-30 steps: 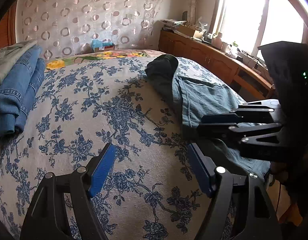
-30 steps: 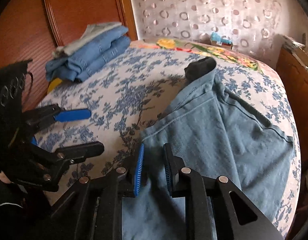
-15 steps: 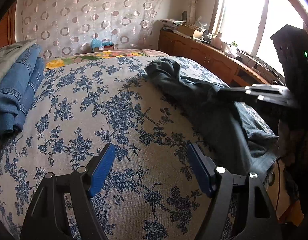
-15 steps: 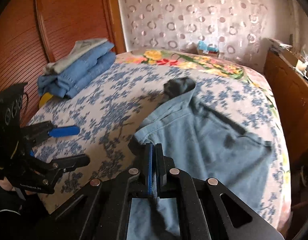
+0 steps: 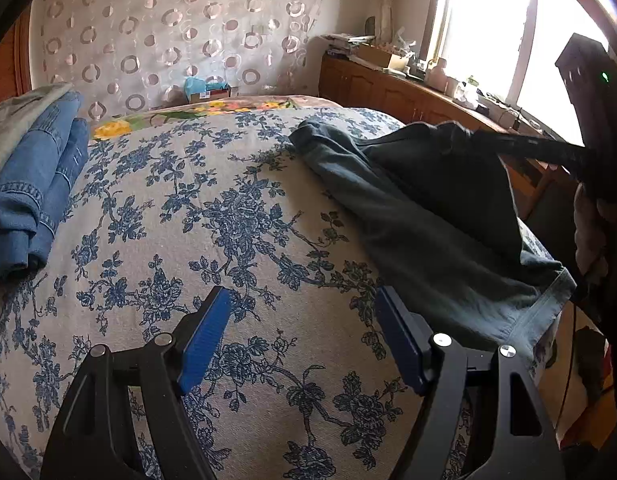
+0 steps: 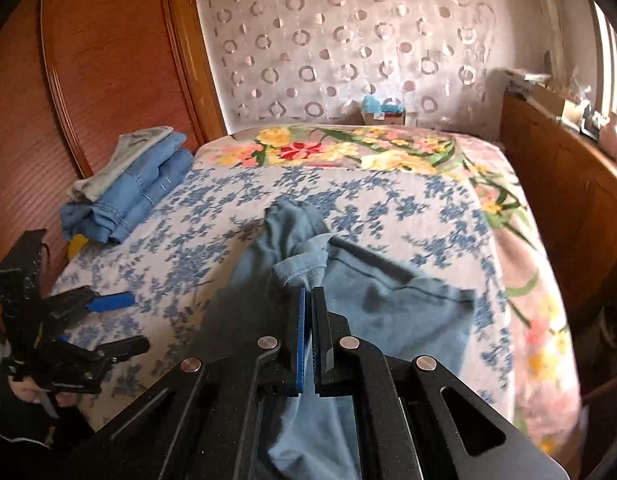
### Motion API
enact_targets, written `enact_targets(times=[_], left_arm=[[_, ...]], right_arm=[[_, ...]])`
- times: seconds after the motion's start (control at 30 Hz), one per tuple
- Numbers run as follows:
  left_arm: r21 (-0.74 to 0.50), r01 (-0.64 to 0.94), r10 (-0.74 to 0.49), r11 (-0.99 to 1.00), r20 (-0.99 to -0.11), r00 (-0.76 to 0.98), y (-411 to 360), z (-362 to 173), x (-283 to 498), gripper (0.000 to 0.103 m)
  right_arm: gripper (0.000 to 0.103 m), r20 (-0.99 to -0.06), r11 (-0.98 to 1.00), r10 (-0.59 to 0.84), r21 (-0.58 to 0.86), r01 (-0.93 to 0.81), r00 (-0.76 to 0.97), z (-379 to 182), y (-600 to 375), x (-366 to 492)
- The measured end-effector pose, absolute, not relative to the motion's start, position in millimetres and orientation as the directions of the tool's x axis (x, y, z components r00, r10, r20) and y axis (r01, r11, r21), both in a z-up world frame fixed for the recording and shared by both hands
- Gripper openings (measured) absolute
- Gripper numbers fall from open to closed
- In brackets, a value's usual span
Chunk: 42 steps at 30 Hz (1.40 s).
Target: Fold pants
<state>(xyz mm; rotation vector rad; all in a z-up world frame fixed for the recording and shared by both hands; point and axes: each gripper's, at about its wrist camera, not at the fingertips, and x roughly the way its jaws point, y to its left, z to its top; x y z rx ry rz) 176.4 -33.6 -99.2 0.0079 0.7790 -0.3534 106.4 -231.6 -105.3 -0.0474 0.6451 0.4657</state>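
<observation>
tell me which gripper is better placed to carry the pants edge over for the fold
Right. The right gripper is already shut on the blue-grey pants, with the edge lifted off the floral bedspread. The left gripper is open, holds nothing, and hovers over bare bedspread beside the pants.

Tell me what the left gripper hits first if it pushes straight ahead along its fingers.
Most likely the floral bedspread itself: the open left gripper points across bare cover, with nothing between its fingers. The teal pants lie off to its right, the folded jeans far left; depth is uncertain.
</observation>
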Motion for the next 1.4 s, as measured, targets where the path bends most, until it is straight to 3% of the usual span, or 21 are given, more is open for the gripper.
enact_targets(times=[0.23,0.43,0.57,0.67,1.2,1.33,1.4], left_arm=[[-0.115,0.32,-0.308,0.94,-0.689,0.656,-38,-98,176,0.076],[-0.107,0.339,-0.317,0.935,-0.687,0.655,-46,-95,178,0.076],[-0.103,0.356,-0.325,0.929,-0.686,0.651,-55,-93,183,0.076],[-0.098,0.37,-0.33,0.924,-0.691,0.643,-64,-93,186,0.076],[-0.069,0.38,-0.304,0.922,-0.738,0.603,-87,-106,197,0.076],[-0.076,0.381,-0.303,0.922,-0.753,0.584,-90,-108,198,0.076],[-0.076,0.381,-0.303,0.922,-0.753,0.584,-90,-109,200,0.076]], right_arm=[[0.002,-0.605,0.944,0.268,0.008,-0.331,0.75,-108,-258,131],[0.003,-0.626,0.969,0.213,0.039,-0.243,0.75,-120,-286,147],[0.013,-0.635,0.966,0.23,0.055,-0.254,0.737,-125,-286,153],[0.031,-0.649,0.961,0.238,0.051,-0.271,0.722,-130,-284,163],[0.031,-0.699,0.955,0.241,0.048,-0.291,0.674,-141,-293,210],[0.021,-0.699,0.947,0.27,0.069,-0.313,0.662,-141,-293,208],[0.008,-0.698,0.941,0.29,0.083,-0.329,0.654,-141,-293,207]])
